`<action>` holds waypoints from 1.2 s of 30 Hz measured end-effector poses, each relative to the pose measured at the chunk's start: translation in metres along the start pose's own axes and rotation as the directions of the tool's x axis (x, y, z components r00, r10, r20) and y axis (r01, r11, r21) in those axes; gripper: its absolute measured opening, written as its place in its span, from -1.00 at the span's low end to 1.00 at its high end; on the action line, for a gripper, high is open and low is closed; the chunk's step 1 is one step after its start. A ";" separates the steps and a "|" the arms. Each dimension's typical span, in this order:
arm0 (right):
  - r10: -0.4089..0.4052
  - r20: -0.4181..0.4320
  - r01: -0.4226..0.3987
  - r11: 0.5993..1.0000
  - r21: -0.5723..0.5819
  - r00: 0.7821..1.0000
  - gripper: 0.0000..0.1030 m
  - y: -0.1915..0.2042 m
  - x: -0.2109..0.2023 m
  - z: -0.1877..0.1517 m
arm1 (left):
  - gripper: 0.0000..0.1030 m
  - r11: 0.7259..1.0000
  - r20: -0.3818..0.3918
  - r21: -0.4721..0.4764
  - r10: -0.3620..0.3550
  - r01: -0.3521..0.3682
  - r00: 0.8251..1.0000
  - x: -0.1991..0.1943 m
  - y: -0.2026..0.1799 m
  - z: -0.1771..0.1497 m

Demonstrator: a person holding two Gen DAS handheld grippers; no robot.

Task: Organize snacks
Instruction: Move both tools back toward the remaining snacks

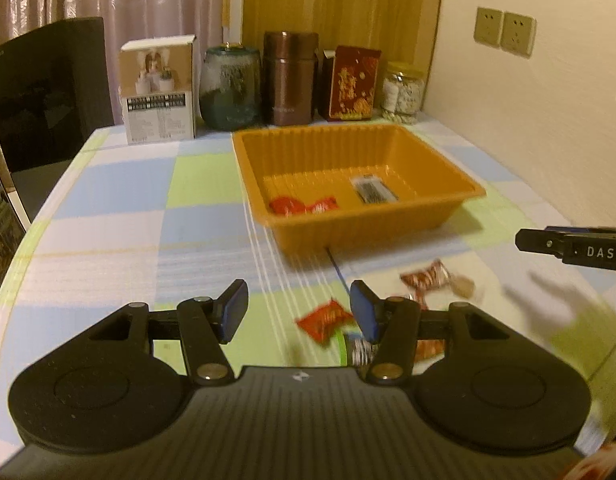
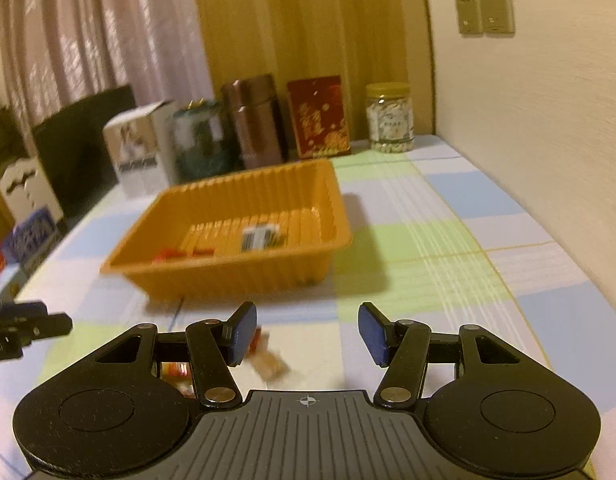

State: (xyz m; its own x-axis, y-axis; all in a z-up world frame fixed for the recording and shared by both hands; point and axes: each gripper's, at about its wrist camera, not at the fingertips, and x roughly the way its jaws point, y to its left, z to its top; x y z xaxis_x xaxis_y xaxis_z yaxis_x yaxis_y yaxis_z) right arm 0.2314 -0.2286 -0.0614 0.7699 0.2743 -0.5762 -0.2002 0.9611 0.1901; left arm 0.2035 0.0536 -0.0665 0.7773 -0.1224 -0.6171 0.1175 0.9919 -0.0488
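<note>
Nearest the lens, the left gripper (image 1: 299, 312) hangs low over the checked tablecloth (image 1: 108, 240), pads spread wide with nothing between them. Just beyond its right pad lies a red snack packet (image 1: 326, 319), flat, long axis running from near-left to far-right, though blur softens its edges. Farther right sits a red-and-white wrapped candy (image 1: 426, 276), twisted ends pointing left and right. The right gripper (image 2: 306, 334) is also splayed and empty, with a pale wrapped candy (image 2: 270, 362) lying on the cloth below its left pad. The orange tray (image 1: 460, 184) waits farther back, holding red packets at its near-left and a dark striped packet (image 1: 373, 189) lying lengthwise, near to far. My call for the pick: shift the left gripper right, square the pads across the packet's short side, close gently so the wrapper doesn't skid.
</note>
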 end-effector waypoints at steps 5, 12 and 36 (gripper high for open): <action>0.013 -0.035 -0.015 0.997 -0.078 0.999 0.10 0.001 0.004 -0.019 | 0.02 1.000 -0.031 0.022 -0.011 0.012 0.999 -0.001 -0.002 -0.015; 0.040 -0.062 -0.046 0.994 -0.095 0.997 0.10 0.005 0.010 -0.025 | 0.02 0.996 -0.058 0.062 -0.057 0.061 0.997 0.008 -0.009 -0.019; 0.105 -0.173 -0.152 0.947 -0.282 0.979 0.10 0.021 0.076 -0.021 | 0.02 0.875 -0.169 0.391 -0.236 0.285 0.957 0.055 -0.057 -0.031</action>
State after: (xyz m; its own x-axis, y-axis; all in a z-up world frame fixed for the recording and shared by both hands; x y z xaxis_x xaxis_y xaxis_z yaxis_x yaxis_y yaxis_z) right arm 0.2726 -0.1872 -0.1179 0.6277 0.3753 -0.6820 -0.4776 0.8775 0.0434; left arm 0.2199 -0.0089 -0.1220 0.6114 -0.3452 -0.7120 0.5661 0.8195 0.0888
